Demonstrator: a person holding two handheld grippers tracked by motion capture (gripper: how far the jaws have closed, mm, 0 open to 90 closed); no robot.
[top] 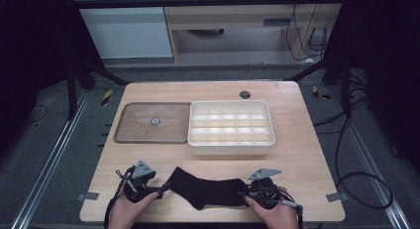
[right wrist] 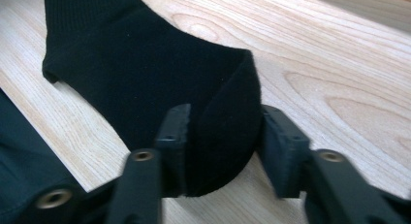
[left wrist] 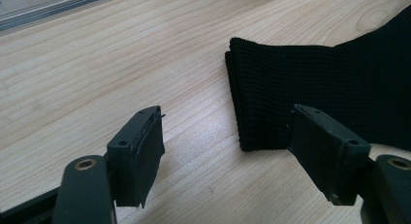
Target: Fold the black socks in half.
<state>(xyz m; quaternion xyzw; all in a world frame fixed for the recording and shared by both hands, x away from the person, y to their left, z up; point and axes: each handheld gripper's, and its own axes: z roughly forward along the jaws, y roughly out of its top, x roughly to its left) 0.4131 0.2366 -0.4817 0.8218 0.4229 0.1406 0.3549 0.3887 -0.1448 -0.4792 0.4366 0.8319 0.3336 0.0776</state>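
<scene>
A black sock [top: 208,189] lies flat near the table's front edge, cuff to the left and toe to the right. My left gripper [top: 161,188] sits at the cuff end. In the left gripper view its jaws [left wrist: 225,112] stand open. One fingertip [left wrist: 140,136] rests over bare wood, and the other lies over the corner of the ribbed cuff [left wrist: 315,78]. My right gripper [top: 242,194] is at the toe end. In the right gripper view its jaws [right wrist: 225,112] press on both sides of the sock's toe [right wrist: 228,136], which is bunched up between them.
A white tray [top: 230,145] divided into several compartments stands at the middle of the wooden table [top: 302,159]. To its left lies a flat clear lid [top: 133,122] with a round knob. Both hands come in over the front edge.
</scene>
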